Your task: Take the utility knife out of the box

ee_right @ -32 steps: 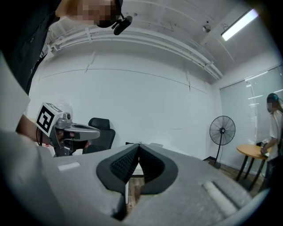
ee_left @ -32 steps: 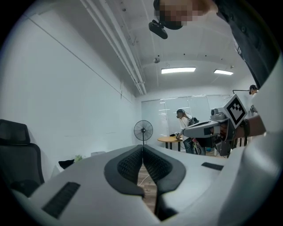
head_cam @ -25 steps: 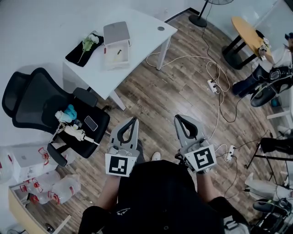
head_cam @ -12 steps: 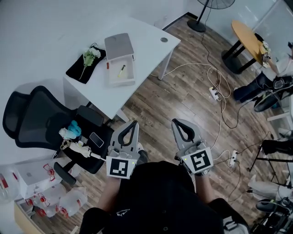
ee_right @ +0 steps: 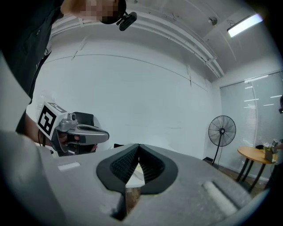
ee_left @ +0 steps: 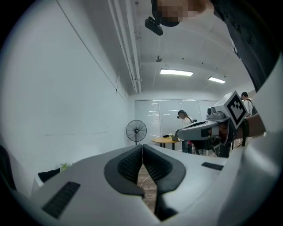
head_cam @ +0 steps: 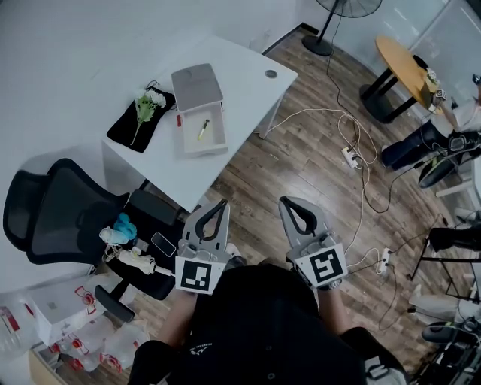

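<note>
On the white table (head_cam: 248,71) an open pale box (head_cam: 200,113) stands with its grey lid raised. Inside it lies a small yellowish utility knife (head_cam: 203,129). Both grippers hang over the wooden floor, well short of the table. My left gripper (head_cam: 219,204) is shut with nothing between its jaws, which meet in the left gripper view (ee_left: 142,148). Beside it, my right gripper (head_cam: 288,202) is also shut and empty, as the right gripper view (ee_right: 138,148) shows. Each gripper view shows the other gripper to the side: the right gripper (ee_left: 208,128) and the left gripper (ee_right: 79,131).
A black cloth with a flower (head_cam: 143,111) lies left of the box. A black office chair (head_cam: 64,214) with clutter stands at my left. Cables and power strips (head_cam: 351,156) trail across the floor at right. A fan (head_cam: 342,9) and a round wooden table (head_cam: 406,60) stand farther off.
The table and box have drawn nearer in the head view as both grippers travelled toward them. Both stay shut and empty.
</note>
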### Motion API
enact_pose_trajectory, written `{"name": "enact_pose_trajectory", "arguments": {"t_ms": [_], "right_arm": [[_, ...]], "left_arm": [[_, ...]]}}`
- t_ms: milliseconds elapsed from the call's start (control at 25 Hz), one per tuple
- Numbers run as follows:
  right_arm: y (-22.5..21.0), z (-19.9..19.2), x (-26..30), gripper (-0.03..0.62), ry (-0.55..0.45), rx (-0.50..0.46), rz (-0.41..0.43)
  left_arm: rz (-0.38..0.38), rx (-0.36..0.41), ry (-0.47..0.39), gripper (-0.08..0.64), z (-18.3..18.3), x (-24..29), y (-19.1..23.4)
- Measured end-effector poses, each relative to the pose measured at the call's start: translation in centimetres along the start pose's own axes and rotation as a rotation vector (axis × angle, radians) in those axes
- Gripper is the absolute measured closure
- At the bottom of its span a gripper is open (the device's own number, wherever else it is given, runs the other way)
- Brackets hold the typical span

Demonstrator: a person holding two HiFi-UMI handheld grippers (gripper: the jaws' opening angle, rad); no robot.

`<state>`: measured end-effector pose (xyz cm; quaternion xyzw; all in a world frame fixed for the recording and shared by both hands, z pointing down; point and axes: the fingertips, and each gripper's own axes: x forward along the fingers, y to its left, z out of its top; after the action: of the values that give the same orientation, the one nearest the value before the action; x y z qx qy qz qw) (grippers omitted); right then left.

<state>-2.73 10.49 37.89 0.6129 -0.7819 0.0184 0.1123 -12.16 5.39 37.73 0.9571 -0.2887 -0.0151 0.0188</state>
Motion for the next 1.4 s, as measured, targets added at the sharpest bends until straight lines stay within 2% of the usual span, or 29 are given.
{"name": "enact_pose_trajectory", "arguments": {"t_ms": [400, 880, 1400], "right_arm": [[0.0, 0.3, 1.4, 0.588, 0.022, -0.024, 0.0], [-0.5, 1.0, 6.4, 0.588, -0.029, -0.027, 0.129], [-7.7, 1.4, 14.0, 0.588, -0.03, -0.003, 0.215]], "left_arm": [[0.029, -0.016, -0.002, 0.554, -0.2, -0.2, 1.9], [0.146, 0.003, 0.028, 0.554, -0.6, 0.6, 5.6], [0.228, 0.021, 0.047, 0.554, -0.2, 8.7, 8.8]]}}
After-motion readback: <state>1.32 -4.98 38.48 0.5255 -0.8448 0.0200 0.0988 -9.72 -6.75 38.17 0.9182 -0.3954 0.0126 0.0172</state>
